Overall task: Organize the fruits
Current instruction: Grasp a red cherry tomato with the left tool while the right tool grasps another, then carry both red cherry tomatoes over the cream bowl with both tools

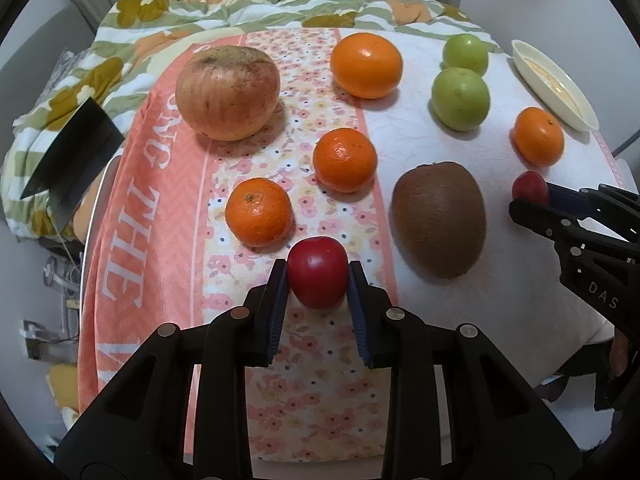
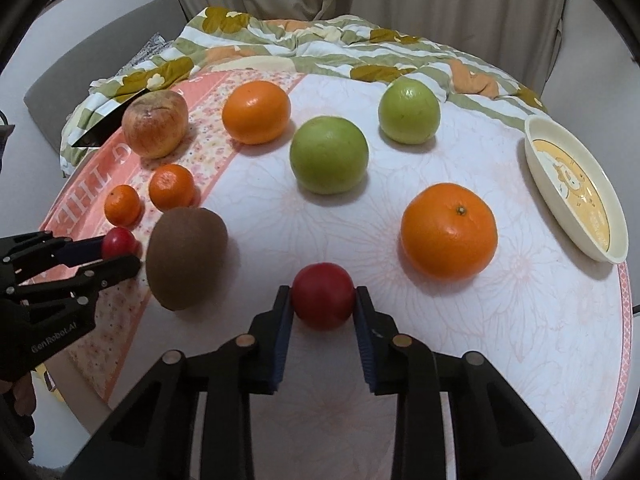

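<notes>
My left gripper (image 1: 318,270) is shut on a small red fruit (image 1: 318,271) at the near edge of the floral cloth; it also shows in the right wrist view (image 2: 120,254), holding that fruit (image 2: 117,241). My right gripper (image 2: 323,295) is shut on a second small red fruit (image 2: 323,295), seen from the left wrist view too (image 1: 530,187). A brown kiwi (image 1: 439,218) lies between the two grippers. Mandarins (image 1: 258,211), (image 1: 345,159), (image 1: 538,135), an orange (image 1: 366,65), two green apples (image 1: 460,98), (image 1: 465,55) and a blotchy apple (image 1: 227,92) lie on the table.
A cream oval dish (image 2: 538,168) stands at the right edge. A dark knife blade (image 1: 74,152) lies at the left by the apple. A flowered quilt (image 2: 312,44) is bunched behind the table. A pink lettered towel (image 1: 152,216) covers the left part.
</notes>
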Motion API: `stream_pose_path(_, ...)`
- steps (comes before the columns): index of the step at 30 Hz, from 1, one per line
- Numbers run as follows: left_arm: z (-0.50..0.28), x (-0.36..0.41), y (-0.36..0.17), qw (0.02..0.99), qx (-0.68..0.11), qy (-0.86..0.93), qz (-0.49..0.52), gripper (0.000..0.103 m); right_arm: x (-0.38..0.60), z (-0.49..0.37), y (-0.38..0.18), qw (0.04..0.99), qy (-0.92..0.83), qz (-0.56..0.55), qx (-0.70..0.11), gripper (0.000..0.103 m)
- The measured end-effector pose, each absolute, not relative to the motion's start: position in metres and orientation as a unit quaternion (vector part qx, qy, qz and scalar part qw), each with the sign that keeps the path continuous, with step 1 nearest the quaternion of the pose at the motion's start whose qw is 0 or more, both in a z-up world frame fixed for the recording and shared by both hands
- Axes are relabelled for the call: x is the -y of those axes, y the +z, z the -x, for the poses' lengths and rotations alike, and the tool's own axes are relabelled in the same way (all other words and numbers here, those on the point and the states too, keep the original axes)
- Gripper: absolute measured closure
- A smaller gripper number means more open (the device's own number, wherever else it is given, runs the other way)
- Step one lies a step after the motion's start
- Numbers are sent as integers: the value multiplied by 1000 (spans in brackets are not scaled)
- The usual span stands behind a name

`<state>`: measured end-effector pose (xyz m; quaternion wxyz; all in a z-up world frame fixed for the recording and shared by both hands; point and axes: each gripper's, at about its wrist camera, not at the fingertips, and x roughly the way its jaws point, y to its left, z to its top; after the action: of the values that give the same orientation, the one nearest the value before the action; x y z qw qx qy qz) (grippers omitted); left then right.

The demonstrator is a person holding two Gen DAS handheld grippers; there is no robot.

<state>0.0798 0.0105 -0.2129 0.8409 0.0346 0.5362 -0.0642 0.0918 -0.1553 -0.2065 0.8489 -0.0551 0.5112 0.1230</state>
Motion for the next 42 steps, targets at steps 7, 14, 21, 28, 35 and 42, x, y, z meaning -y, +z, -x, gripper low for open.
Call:
stream_pose_path(7,-73,-15,-191,852,-516,-79,-38,66,155,-81,-185,860,111,40,-497,75)
stream_pose_path(14,-74,-8,-149,871,-478,-100,-58,66,165,-66,-145,877,86,17,-472,75)
stream_pose_path(21,-89,27,-107,887,-438,-128,-75,66,200,-59,-103,894,54,-7,-444,75)
stream_pose_path(28,-118,101,-84,892,-419,-151,-74,66,262,-72,-83,901,42,-20,-432,75)
stream_pose_path(35,-155,196,-76,892,-413,-173,-63,66,336,-100,-77,905,49,2,-422,75)
stream_pose_path(42,-196,272,-82,887,-413,-195,-61,66,404,-143,-82,901,57,11,-429,76)
